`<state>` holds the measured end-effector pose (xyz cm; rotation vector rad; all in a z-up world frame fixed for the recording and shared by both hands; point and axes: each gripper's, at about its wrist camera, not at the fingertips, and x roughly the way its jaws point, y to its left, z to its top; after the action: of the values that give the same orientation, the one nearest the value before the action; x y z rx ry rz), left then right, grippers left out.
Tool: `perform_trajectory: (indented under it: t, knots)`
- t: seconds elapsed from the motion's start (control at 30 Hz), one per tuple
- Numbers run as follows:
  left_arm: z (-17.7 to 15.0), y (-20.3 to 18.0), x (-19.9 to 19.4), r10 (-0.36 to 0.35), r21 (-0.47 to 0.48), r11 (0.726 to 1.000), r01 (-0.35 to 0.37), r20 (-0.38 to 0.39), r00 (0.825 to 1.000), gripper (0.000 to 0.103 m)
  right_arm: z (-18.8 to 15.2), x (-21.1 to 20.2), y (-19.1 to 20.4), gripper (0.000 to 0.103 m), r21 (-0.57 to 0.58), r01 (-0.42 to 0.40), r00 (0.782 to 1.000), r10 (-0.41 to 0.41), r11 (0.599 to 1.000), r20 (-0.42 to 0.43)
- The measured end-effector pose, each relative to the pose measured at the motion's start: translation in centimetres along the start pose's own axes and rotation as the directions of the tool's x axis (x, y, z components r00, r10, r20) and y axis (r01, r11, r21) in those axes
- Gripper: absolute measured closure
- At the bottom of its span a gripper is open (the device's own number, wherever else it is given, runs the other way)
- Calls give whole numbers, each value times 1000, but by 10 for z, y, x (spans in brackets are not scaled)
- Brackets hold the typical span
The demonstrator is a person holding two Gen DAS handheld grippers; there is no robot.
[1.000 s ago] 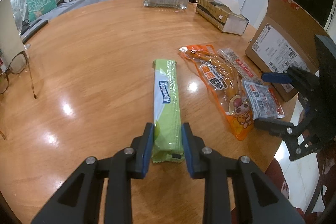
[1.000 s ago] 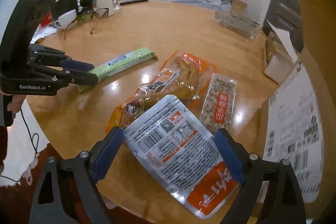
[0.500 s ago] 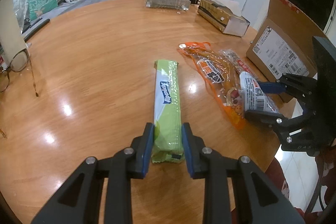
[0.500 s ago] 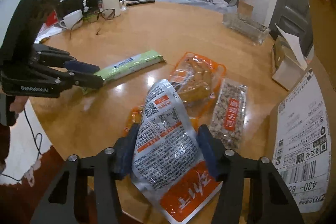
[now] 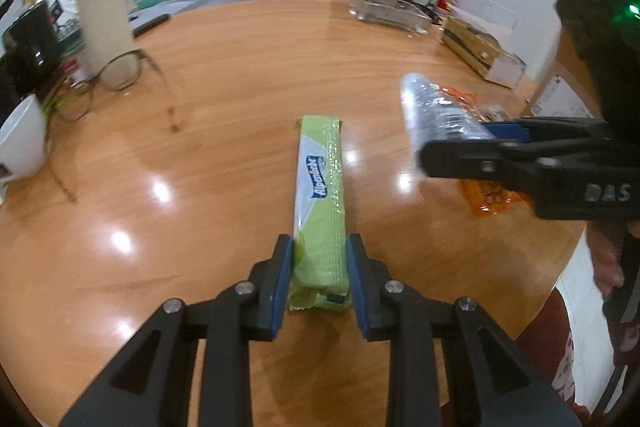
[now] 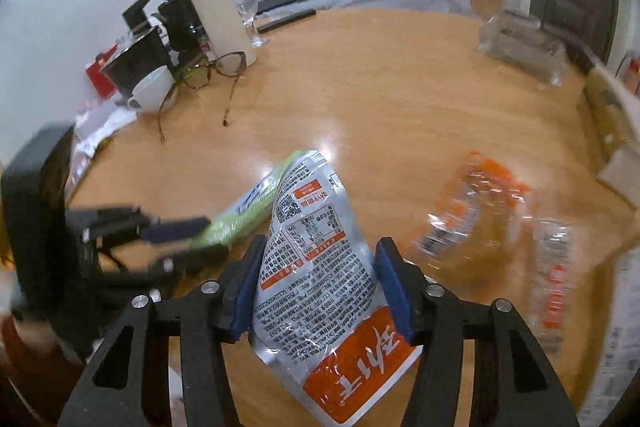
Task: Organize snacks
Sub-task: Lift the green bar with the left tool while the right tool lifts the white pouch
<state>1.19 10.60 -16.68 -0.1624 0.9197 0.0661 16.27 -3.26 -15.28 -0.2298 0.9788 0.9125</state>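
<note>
My left gripper [image 5: 319, 277] is shut on the near end of a long green biscuit pack [image 5: 321, 195], which points away over the round wooden table [image 5: 240, 75]. My right gripper [image 6: 318, 289] is shut on a silver pouch with orange print [image 6: 320, 267] and holds it lifted above the table. In the left wrist view the right gripper [image 5: 460, 143] holds that pouch [image 5: 432, 115] to the right of the green pack. An orange sausage pack [image 6: 476, 211] and a clear grain-bar pack [image 6: 554, 267] lie on the table, blurred.
A tall white canister [image 5: 102, 7], glasses [image 5: 116, 75] and a white cup [image 5: 20, 143] stand at the left. A glass tray [image 5: 390, 13] and a tissue box [image 5: 480, 53] are at the far side. A cardboard box [image 5: 564, 99] stands at the right.
My right gripper has lifted the silver pouch off the table and swung it left, toward the green pack. My left gripper's view has turned left, still shut on the green pack.
</note>
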Motion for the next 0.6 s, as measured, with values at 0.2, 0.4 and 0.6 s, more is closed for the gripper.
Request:
perform_trajectory:
  t: [0.2, 0.4, 0.6]
  knots:
    - [-2, 12, -1, 14, -33, 999, -14, 11, 1000, 78, 9, 33, 17, 28, 14, -1, 999, 2, 1000, -49]
    - [3, 8, 3, 20, -21, 1000, -19, 12, 1000, 78, 2, 34, 14, 20, -56, -32, 998, 28, 998, -63]
    - [5, 13, 3, 0, -29, 1000, 1, 11, 1000, 77, -16, 31, 24, 18, -205, -88, 992, 69, 975, -102]
